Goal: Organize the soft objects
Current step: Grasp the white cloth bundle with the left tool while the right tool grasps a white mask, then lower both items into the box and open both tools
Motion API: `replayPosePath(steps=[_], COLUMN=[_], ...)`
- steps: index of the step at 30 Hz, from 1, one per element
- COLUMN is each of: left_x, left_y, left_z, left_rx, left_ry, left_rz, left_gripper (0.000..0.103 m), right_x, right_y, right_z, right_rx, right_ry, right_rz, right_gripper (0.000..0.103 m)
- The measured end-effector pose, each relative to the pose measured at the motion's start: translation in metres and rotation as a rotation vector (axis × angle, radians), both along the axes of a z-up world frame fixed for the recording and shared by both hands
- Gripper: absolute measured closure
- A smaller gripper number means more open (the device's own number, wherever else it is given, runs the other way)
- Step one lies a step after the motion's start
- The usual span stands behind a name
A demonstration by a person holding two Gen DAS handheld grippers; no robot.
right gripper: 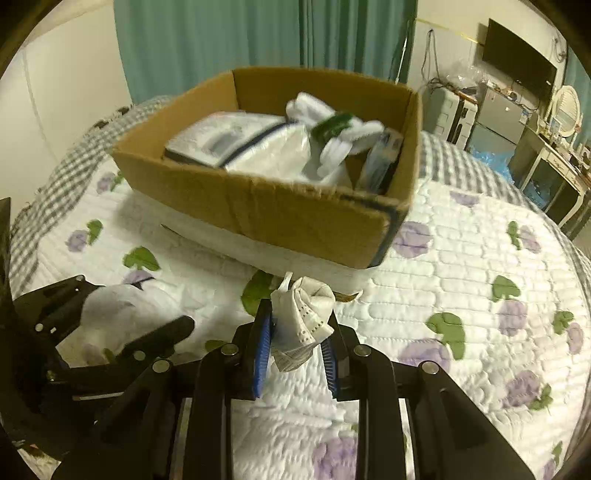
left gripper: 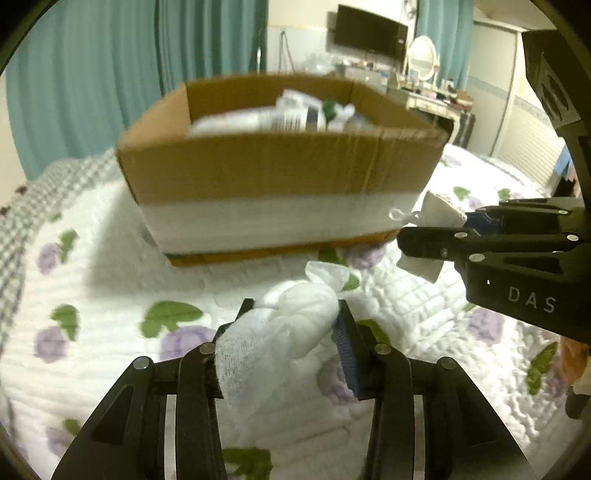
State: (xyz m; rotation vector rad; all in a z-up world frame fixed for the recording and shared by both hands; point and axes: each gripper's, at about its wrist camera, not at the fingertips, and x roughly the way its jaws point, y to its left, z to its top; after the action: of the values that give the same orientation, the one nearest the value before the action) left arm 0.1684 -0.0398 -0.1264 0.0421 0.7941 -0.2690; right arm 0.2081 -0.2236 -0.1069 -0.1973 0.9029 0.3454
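My left gripper (left gripper: 291,314) is shut on a crumpled white cloth (left gripper: 280,332) and holds it above the bed, in front of the cardboard box (left gripper: 273,170). It also shows in the right wrist view (right gripper: 122,325) at the lower left, with the white cloth (right gripper: 114,314) between its fingers. My right gripper (right gripper: 299,317) is shut on a folded white face mask (right gripper: 303,317) just short of the box's near corner (right gripper: 384,236). In the left wrist view the right gripper (left gripper: 417,236) enters from the right with the mask (left gripper: 439,214). The box holds white packets and cloths (right gripper: 288,144).
The box sits on a white quilted bedspread with purple flowers (right gripper: 461,258). A grey checked blanket (right gripper: 62,181) lies along the far left edge. Teal curtains (right gripper: 221,40) hang behind. A dressing table with a mirror (left gripper: 424,59) and a screen (left gripper: 369,33) stand at the back right.
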Motion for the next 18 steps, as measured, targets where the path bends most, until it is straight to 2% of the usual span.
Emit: replayPosePath(steps=[8, 13, 18], left_x=[-0.039, -0.049, -0.044], left_y=[0.008, 0.002, 0.005], left_z=[0.067, 0.111, 0.143], left_rx=[0.003, 0.005, 0.023], left_ry=[-0.127, -0.200, -0.263], left_rz=[0.005, 0.012, 0.053], left_gripper=[0.062, 0.062, 0.062], right_x=[-0.039, -0.059, -0.058], right_y=[-0.005, -0.004, 0.000], right_z=[0.066, 0.110, 0.151], right_rx=[0.060, 0.065, 0.071], right_ry=[-0.158, -0.283, -0.380], right_rz=[-0.047, -0.052, -0.039], right_gripper=[0.079, 0.079, 0.079])
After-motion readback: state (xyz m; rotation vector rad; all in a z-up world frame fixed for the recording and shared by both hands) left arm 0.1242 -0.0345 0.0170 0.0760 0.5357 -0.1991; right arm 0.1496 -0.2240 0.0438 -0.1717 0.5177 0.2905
